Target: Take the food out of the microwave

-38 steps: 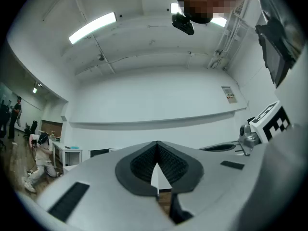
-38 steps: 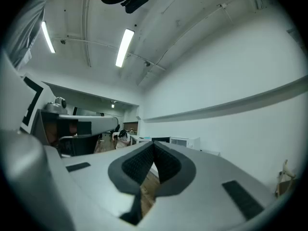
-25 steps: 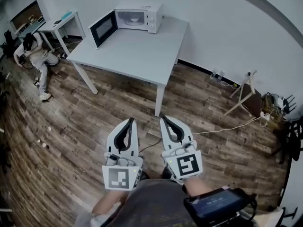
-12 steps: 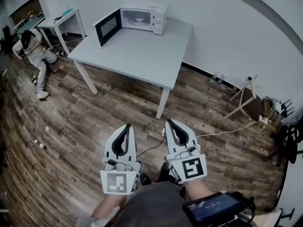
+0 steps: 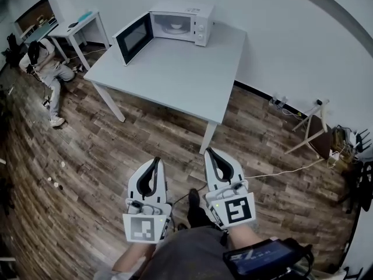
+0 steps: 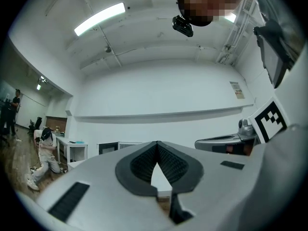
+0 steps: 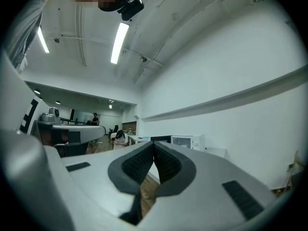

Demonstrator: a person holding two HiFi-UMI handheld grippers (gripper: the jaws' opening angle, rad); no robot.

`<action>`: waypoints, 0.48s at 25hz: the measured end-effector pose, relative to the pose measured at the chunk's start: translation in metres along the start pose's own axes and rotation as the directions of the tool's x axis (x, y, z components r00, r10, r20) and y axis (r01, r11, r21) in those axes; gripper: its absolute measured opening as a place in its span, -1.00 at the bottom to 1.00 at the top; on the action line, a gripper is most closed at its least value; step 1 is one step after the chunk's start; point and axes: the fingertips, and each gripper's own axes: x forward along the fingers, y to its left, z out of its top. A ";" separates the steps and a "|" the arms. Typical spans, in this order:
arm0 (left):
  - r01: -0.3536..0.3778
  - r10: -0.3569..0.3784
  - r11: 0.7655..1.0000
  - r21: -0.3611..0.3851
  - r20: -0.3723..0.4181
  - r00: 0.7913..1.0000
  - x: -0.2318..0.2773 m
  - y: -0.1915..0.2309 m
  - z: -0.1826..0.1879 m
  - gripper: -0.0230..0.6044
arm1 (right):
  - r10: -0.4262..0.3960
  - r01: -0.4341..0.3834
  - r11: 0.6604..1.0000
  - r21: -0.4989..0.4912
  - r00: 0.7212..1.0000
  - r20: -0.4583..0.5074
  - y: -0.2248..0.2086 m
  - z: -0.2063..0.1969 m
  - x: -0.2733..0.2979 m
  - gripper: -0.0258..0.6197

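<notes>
Left gripper point(image 6: 157, 144): jaw tips together, nothing between. Right gripper point(image 7: 153, 144): same, closed, empty. Both side by side, about level, over wood floor point(image 5: 105, 156), pointed toward white table point(image 5: 175, 74), well apart from it. Microwave point(image 5: 195, 16) at table's far edge by wall, door point(image 5: 133, 38) swung open; white bowl point(image 5: 173, 24) inside cavity. Seated person point(image 5: 44, 69) far left

Two hand-held units, left tongs point(image 5: 155, 161) and right tongs point(image 5: 209, 153): jaws closed, empty, side by side, pointing forward.
</notes>
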 end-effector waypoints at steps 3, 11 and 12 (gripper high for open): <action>-0.006 0.007 0.999 0.033 -0.021 1.000 0.035 0.008 -0.004 -0.91 | 0.020 -0.020 1.000 0.000 1.000 0.012 -0.016 -0.001 0.034 -0.90; -0.067 0.069 0.994 0.082 -0.017 0.997 0.115 0.032 0.006 -0.91 | 0.114 -0.114 0.993 0.010 0.993 0.013 -0.053 -0.003 0.110 -0.90; -0.071 0.073 0.994 0.085 -0.018 0.997 0.121 0.034 0.005 -0.91 | 0.122 -0.122 0.992 0.014 0.992 0.016 -0.055 -0.005 0.116 -0.90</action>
